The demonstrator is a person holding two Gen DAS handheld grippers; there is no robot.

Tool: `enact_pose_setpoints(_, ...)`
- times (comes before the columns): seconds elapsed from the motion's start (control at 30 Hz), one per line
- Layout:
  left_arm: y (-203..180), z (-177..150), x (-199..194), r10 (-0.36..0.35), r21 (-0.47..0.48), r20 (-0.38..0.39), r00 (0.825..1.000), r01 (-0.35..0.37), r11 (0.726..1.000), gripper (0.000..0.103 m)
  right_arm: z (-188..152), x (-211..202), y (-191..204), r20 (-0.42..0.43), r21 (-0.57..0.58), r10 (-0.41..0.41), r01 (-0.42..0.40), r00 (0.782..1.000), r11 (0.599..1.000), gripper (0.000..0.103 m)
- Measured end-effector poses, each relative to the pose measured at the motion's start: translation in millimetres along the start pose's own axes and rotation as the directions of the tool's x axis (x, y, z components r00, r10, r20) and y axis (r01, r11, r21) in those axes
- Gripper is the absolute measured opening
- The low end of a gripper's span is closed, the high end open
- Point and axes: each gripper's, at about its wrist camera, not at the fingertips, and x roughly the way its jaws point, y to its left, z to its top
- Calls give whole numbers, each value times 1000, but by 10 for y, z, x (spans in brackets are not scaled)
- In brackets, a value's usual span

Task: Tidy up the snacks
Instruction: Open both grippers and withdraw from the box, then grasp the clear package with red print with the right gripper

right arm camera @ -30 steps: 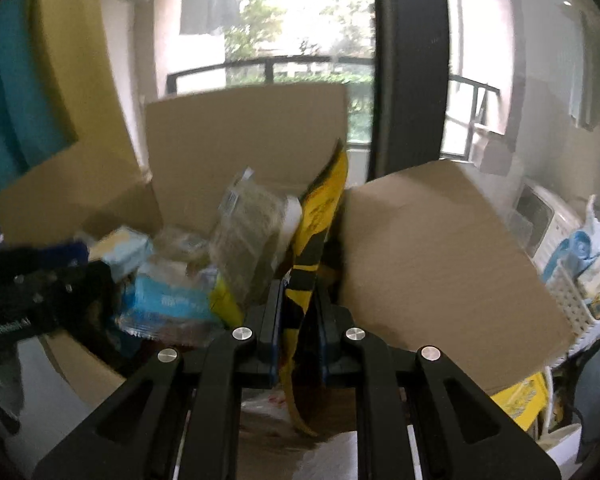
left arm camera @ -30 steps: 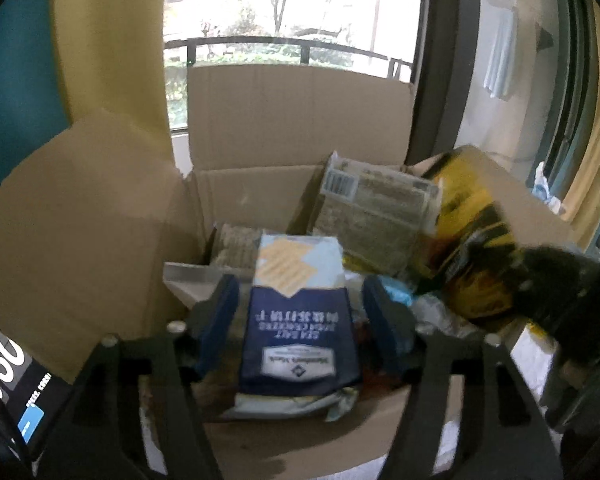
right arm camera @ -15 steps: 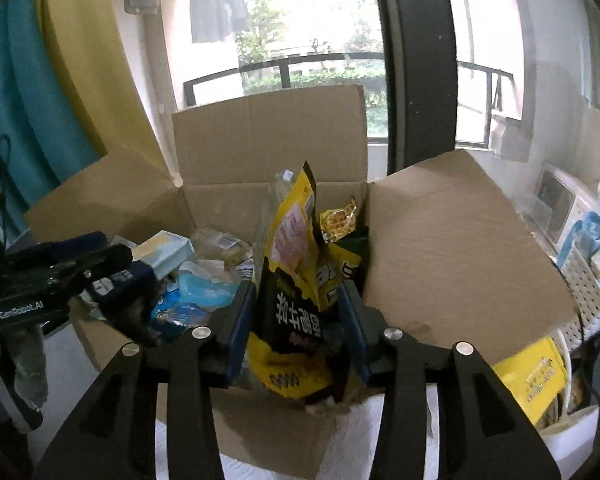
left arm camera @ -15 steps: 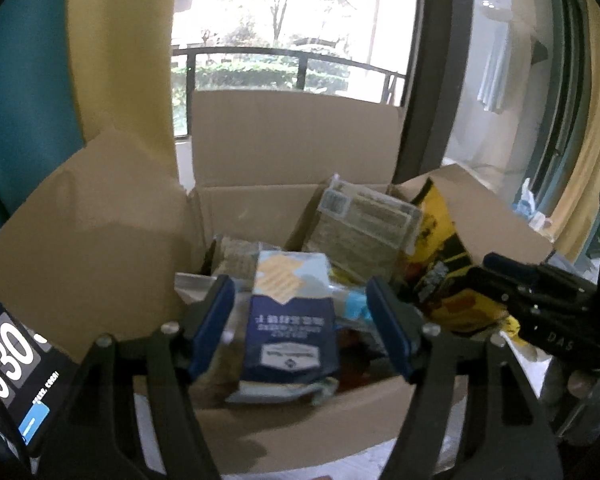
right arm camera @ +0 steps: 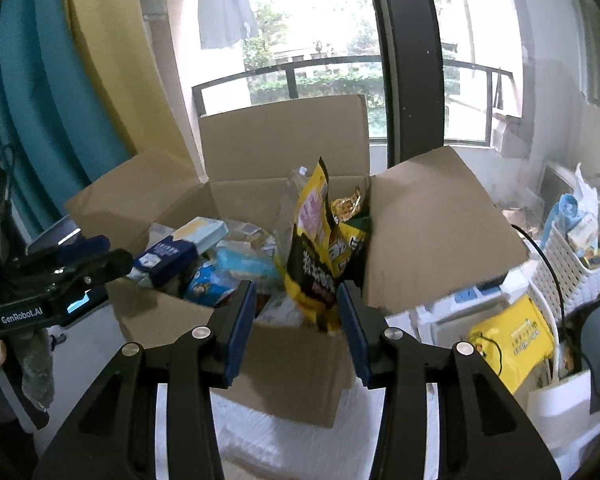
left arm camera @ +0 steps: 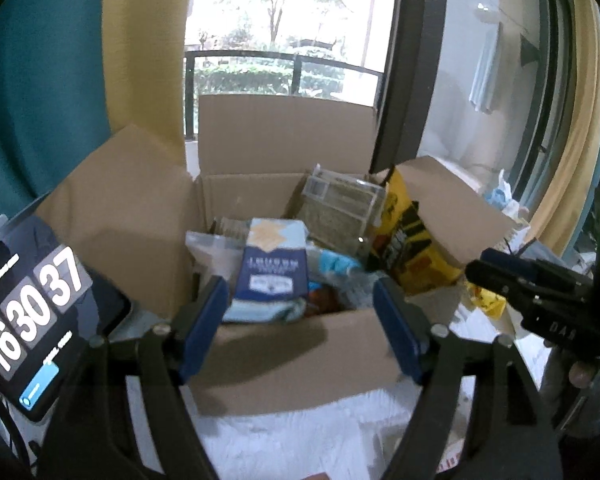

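Observation:
An open cardboard box (left arm camera: pixel 284 356) (right arm camera: pixel 292 364) holds several snack packs. A blue cracker box (left arm camera: pixel 274 266) (right arm camera: pixel 180 250) lies left of middle, and a yellow and black chip bag (right arm camera: pixel 314 256) (left arm camera: pixel 410 244) stands against the right wall. My left gripper (left arm camera: pixel 298 324) hangs in front of the box's near wall, its jaws still opening, with nothing between them. My right gripper (right arm camera: pixel 298 328) is open before the near wall, below the chip bag and clear of it. Each gripper shows at the edge of the other's view.
A phone (left arm camera: pixel 32 328) with a clock face stands left of the box. White paper (left arm camera: pixel 300 440) covers the surface under it. A white basket (right arm camera: pixel 572 264) with items and a yellow bag (right arm camera: pixel 512 340) crowd the right side. Box flaps stand up on three sides.
The right gripper let go of the yellow chip bag and drew back. The left gripper widened and pulled back from the blue cracker box. Both now sit outside the box.

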Motion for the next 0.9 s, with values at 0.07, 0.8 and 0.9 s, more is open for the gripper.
enact_pose_setpoints(0.07, -20, -53, -28, 0, -2, -5, 1000, 0, 1000, 76, -39, -57, 8, 0, 2, 0, 0, 1000, 1000, 45)
enact_pose_setpoints(0.8, -507, -1043, 34, -30, 30, -195, 980, 37, 999, 76, -890, -423, -195, -93, 126, 28, -16, 995, 992, 46)
enact_pose_setpoints(0.9, -566, -1155, 85, -27, 39, -225, 974, 36, 999, 76, -1054, -404, -250, -123, 159, 39, -19, 992, 987, 47)
